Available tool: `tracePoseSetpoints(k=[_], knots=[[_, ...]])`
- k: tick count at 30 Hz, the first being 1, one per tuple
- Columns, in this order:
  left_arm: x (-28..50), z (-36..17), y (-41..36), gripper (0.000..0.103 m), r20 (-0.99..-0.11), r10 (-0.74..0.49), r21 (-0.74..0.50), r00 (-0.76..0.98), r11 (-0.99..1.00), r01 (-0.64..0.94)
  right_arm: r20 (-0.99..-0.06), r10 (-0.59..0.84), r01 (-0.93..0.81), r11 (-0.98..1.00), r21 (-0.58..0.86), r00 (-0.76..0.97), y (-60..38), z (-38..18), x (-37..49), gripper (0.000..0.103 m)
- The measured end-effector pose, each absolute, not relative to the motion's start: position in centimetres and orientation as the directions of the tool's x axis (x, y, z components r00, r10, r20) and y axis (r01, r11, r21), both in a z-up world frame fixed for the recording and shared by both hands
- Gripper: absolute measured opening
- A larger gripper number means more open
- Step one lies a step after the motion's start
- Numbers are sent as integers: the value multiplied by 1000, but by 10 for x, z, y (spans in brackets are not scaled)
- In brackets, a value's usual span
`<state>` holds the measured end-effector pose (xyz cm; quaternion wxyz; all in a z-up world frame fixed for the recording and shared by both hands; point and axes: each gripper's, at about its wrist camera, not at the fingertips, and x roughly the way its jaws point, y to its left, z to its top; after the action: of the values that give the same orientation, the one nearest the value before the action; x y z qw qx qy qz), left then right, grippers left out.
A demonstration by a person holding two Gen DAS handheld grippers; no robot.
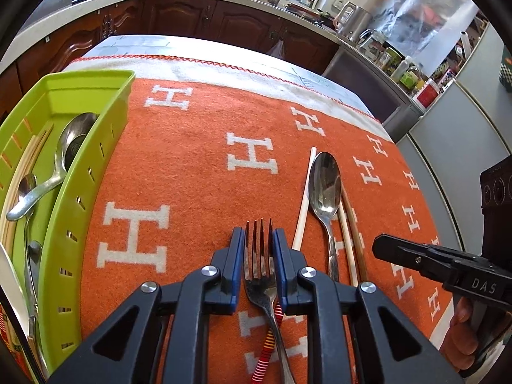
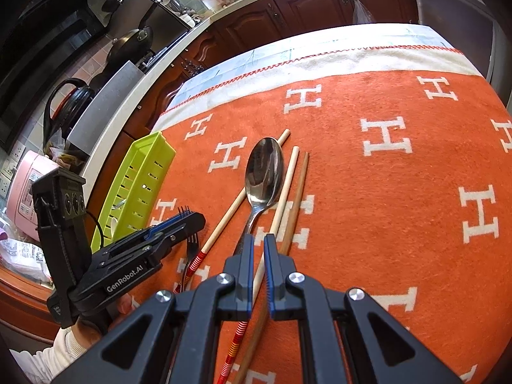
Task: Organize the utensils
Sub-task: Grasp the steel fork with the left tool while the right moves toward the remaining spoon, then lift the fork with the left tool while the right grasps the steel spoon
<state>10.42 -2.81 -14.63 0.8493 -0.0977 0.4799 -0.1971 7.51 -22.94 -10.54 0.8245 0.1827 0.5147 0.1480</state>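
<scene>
A steel fork (image 1: pixel 260 275) lies on the orange blanket, its tines between the fingers of my left gripper (image 1: pixel 258 240); the jaws stand a little wider than the fork and do not pinch it. A steel spoon (image 1: pixel 324 188) and three chopsticks (image 1: pixel 302 204) lie just right of it. My right gripper (image 2: pixel 259 246) hovers over a pale chopstick (image 2: pixel 286 188), jaws narrowly open around it, next to the spoon (image 2: pixel 264 172). The left gripper (image 2: pixel 187 219) shows at left in the right wrist view. The green utensil tray (image 1: pixel 86 166) holds spoons and chopsticks.
The orange blanket with white H letters (image 1: pixel 192 160) covers the table. The tray (image 2: pixel 140 179) stands at the table's left edge. The right gripper (image 1: pixel 416 259) shows at the right in the left wrist view. Kitchen cabinets and a cluttered counter lie beyond.
</scene>
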Motion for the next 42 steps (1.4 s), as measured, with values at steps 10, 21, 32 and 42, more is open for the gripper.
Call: tracePoseSetpoints(k=[10, 21, 32, 42], knots=[[104, -149, -17, 16, -757, -485, -416, 437, 874, 250, -814, 403, -47, 905, 423, 419, -224, -110, 84, 8], [105, -153, -13, 14, -735, -543, -469, 407, 840, 273, -811, 406, -55, 904, 424, 421, -224, -110, 91, 8], [96, -131, -17, 12, -711, -549, -449, 440, 835, 317, -795, 404, -23, 896, 442, 453, -235, -112, 107, 9], [86, -118, -13, 11, -683, -580, -468, 444, 814, 344, -799, 276, -30, 951, 308, 533, -233, -119, 130, 21]])
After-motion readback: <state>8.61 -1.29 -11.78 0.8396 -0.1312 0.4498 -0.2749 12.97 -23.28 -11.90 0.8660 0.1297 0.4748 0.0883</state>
